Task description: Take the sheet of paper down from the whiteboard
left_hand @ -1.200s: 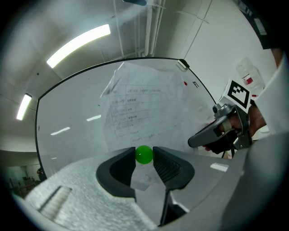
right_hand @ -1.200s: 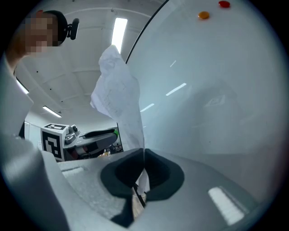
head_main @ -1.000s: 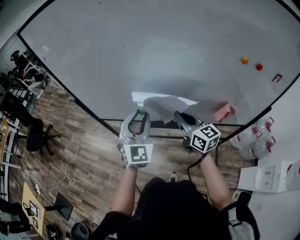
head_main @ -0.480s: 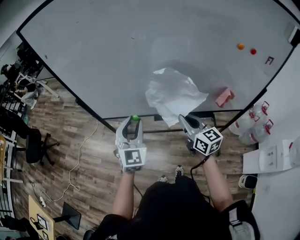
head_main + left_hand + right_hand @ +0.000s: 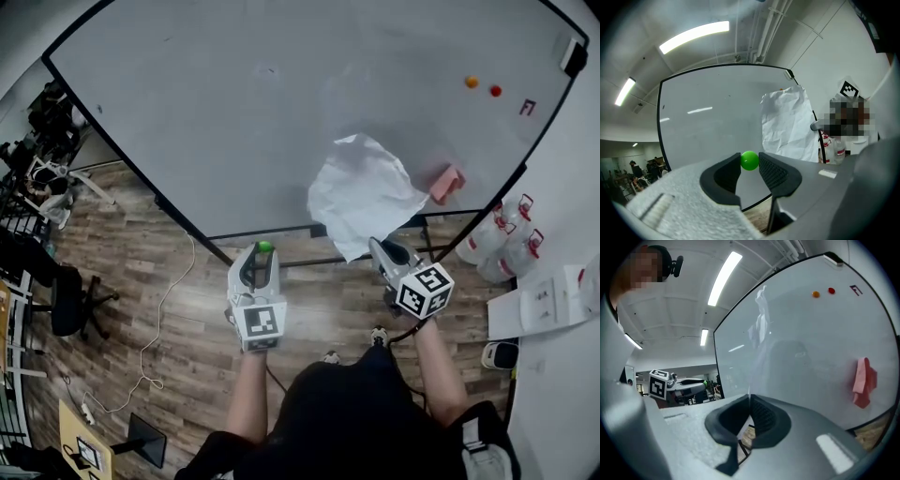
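The white, crumpled sheet of paper (image 5: 366, 192) hangs in front of the whiteboard (image 5: 234, 103), with my right gripper (image 5: 380, 246) shut on its lower edge. In the right gripper view the sheet (image 5: 759, 324) rises edge-on from the closed jaws of the right gripper (image 5: 749, 401). My left gripper (image 5: 263, 251) is to the left of the sheet and apart from it, shut on a small green ball magnet (image 5: 264, 247). In the left gripper view the magnet (image 5: 750, 160) sits between the pads of the left gripper (image 5: 750, 164), and the sheet (image 5: 787, 124) shows at the right.
A pink block (image 5: 447, 184) clings to the board's lower right. An orange magnet (image 5: 472, 82) and a red magnet (image 5: 495, 91) sit near its upper right. Water bottles (image 5: 497, 248) stand right of the board's stand. An office chair (image 5: 66, 281) is far left.
Both grippers have drawn back from the board. The sheet, flat against the board's lower edge a second ago, now hangs crumpled from the right gripper. The green magnet came away with the left gripper.
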Tool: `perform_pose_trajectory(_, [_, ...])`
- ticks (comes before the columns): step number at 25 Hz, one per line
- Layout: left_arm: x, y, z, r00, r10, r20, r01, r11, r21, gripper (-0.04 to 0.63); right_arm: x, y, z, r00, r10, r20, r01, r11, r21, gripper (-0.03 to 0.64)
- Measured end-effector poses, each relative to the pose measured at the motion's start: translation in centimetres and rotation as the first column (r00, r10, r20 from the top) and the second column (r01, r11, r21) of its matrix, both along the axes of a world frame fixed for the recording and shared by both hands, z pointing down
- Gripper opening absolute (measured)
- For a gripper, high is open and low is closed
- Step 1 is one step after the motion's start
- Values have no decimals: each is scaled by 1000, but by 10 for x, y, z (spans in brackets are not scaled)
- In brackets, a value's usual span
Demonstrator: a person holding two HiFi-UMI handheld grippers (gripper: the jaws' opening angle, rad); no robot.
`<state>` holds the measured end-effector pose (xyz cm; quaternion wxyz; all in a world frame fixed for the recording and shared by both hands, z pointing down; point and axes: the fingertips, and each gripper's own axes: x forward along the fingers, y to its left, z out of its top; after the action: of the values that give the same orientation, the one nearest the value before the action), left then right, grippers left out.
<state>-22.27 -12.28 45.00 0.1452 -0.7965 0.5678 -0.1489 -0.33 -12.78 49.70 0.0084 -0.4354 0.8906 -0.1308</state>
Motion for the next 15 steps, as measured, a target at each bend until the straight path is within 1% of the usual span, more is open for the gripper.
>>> perform_pose_trajectory(6, [-9,8,13,999,-24,-24,24,1000,-16,132,14,11,19,999,21,-38,-22,1000,-20,3])
perform_pose_trajectory(15, [9,7,19,1000,-6,-22,5,1000,-26,132,21,12,18,998,14,-60,-14,1000,-8,3])
